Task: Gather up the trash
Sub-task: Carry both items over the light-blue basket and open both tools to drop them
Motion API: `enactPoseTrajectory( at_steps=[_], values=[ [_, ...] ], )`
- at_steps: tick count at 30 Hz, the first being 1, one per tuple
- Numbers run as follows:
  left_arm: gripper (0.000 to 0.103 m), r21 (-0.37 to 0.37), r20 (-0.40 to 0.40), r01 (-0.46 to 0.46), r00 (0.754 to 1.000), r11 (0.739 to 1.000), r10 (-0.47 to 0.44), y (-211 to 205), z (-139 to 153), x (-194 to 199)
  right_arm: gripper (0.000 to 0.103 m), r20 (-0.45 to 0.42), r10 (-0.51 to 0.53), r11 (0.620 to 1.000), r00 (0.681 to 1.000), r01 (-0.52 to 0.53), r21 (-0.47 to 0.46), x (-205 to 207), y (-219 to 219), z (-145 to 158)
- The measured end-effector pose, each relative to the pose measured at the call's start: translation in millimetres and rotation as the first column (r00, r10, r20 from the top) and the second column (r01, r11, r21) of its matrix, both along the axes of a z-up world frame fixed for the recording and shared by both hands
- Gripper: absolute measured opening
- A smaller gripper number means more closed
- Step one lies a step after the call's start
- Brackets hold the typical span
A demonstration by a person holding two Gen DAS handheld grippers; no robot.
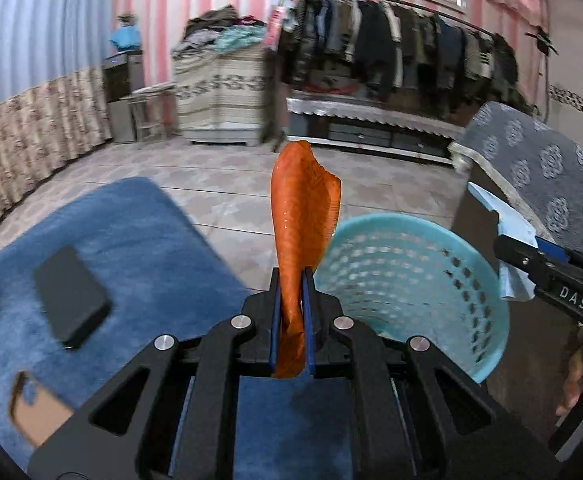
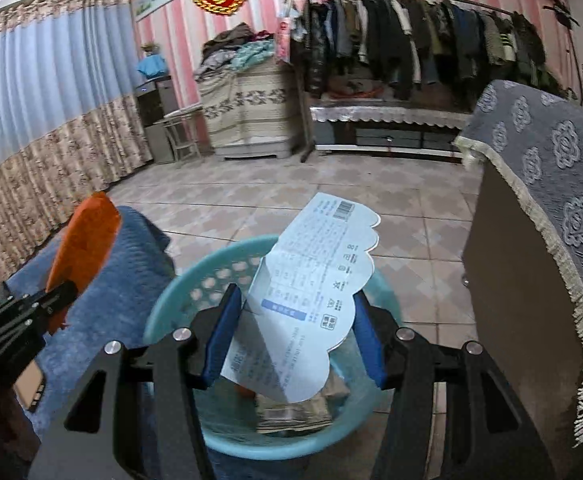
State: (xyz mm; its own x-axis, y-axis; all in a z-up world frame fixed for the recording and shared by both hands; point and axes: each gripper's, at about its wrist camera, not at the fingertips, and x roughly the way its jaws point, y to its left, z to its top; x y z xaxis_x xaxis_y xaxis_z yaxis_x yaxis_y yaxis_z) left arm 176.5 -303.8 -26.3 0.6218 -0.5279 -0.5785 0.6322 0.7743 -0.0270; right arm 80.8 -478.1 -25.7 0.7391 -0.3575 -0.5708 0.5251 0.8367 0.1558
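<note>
A: What is held, and where?
B: One orange wrapper [image 1: 303,216] is pinched at its lower end in the left gripper [image 1: 291,320], pressed together, at frame centre. One blue card [image 2: 311,296] is gripped edge to edge in the half-spread right gripper [image 2: 291,340], above the single teal basket [image 2: 163,308].

A: How are they judged to handle?
B: Both are judged light; the wrapper limp and slippery, the card bendable.

White letters reading "DAS" are showing on the black body of the right gripper [image 1: 487,216] in the left wrist view. The pale blue paper card [image 2: 311,292] is carrying a barcode and rows of printed characters, too blurred and small to read.
</note>
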Motion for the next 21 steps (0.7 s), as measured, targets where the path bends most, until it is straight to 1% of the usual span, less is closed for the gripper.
enactPoseTrajectory(
  at_steps=[4,8,11,12,13,14,15,16,17,18,20,21],
  values=[
    [0.008,0.008,-0.015,0.055,0.998,0.998,-0.055,-29.6,-10.8,-3.7,0.054,0.01,-0.036,0.999,0.999,0.035,0.022,-12.8,-18.9,-6.3],
    [0.008,0.028,-0.017,0.086,0.996,0.996,-0.085,-49.1,-18.5,1.1,0.054,0.02,-0.057,0.998,0.998,0.057,0.029,-20.2,-24.4,-9.2],
    [0.008,0.026,-0.062,0.107,0.993,0.994,-0.105,-64.0,-27.2,13.3,0.054,0.017,-0.066,0.997,0.998,0.066,0.041,-20.0,-30.0,-13.8],
    [0.009,0.023,-0.065,0.111,0.992,0.994,-0.11,-64.1,-27.5,15.1,0.054,0.014,-0.067,0.997,0.998,0.066,0.043,-18.8,-29.1,-14.3],
    [0.015,0.025,-0.065,0.119,0.991,0.993,-0.118,-66.7,-29.0,15.8,0.054,0.01,-0.067,0.997,0.998,0.066,0.042,-17.7,-29.1,-14.8],
    [0.03,0.03,-0.062,0.123,0.991,0.992,-0.121,-71.0,-30.3,15.6,0.054,0.006,-0.066,0.997,0.998,0.066,0.041,-16.8,-28.9,-16.0],
    [0.037,0.037,-0.048,0.116,0.992,0.993,-0.114,-71.7,-30.6,15.1,0.054,0.004,-0.065,0.997,0.998,0.065,0.04,-16.3,-29.6,-16.4],
    [0.049,0.036,-0.033,0.105,0.994,0.994,-0.104,-72.4,-29.8,14.0,0.054,0.004,-0.065,0.997,0.998,0.065,0.039,-15.9,-30.2,-16.4],
    [0.058,0.03,-0.023,0.098,0.995,0.995,-0.097,-70.2,-29.3,14.0,0.054,0.005,-0.066,0.997,0.998,0.066,0.039,-15.9,-30.2,-16.4],
    [0.061,0.023,-0.02,0.09,0.996,0.996,-0.09,-66.2,-28.0,15.1,0.054,0.006,-0.066,0.997,0.998,0.065,0.039,-15.4,-29.8,-16.8],
    [0.073,0.015,-0.005,0.065,0.998,0.998,-0.064,-55.5,-23.4,17.7,0.054,0.005,-0.061,0.998,0.998,0.061,0.033,-14.6,-27.8,-16.4],
    [0.076,0.014,0.013,0.044,0.999,0.999,-0.044,-51.0,-19.3,18.7,0.054,0.006,-0.055,0.998,0.998,0.055,0.027,-12.6,-25.9,-15.8]
  ],
)
